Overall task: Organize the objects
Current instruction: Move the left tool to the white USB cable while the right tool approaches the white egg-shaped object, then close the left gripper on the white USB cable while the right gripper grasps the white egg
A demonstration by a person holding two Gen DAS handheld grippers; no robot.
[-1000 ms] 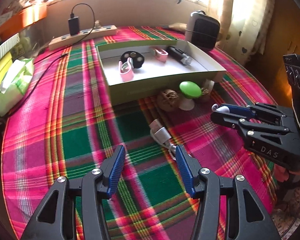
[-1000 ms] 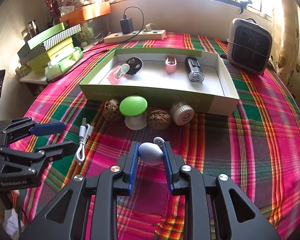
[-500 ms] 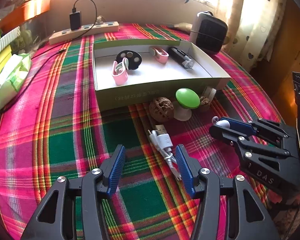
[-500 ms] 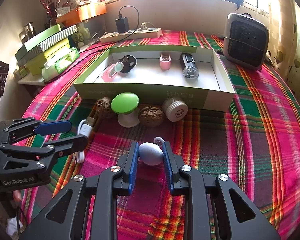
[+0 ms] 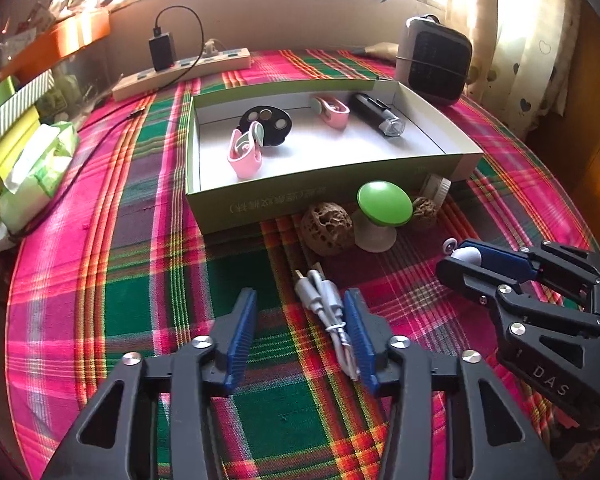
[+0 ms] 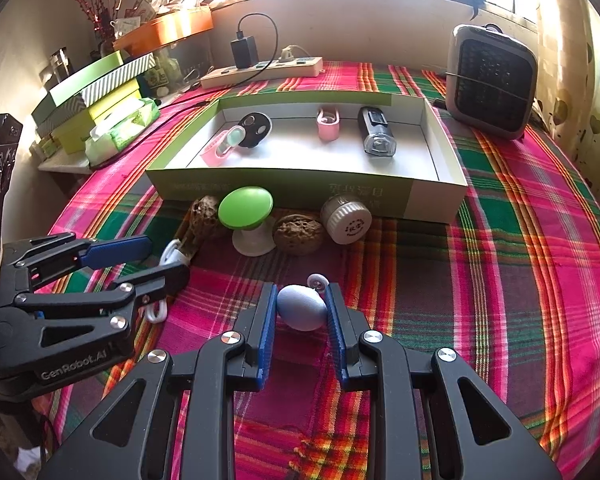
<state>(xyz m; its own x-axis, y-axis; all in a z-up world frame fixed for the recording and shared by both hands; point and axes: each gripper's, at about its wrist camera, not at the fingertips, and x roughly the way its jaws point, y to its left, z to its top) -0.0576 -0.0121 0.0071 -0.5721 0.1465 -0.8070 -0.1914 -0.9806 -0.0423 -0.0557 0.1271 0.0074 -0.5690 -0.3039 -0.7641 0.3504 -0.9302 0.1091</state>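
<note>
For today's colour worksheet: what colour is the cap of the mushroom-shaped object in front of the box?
Bright green cap, on a white stem; clearest in the right wrist view.

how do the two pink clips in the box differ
The near pink clip lies at the left of the box against the black disc and holds a pale green piece. The far pink clip lies by the back wall beside the black flashlight, touching nothing. Both are pink and inside the box.

Walnuts [image 5: 327, 228], green mushroom knob [image 5: 385, 203] crowd box [image 5: 284, 208] front wall; plaid cloth [image 5: 100, 280] bare left of box.
</note>
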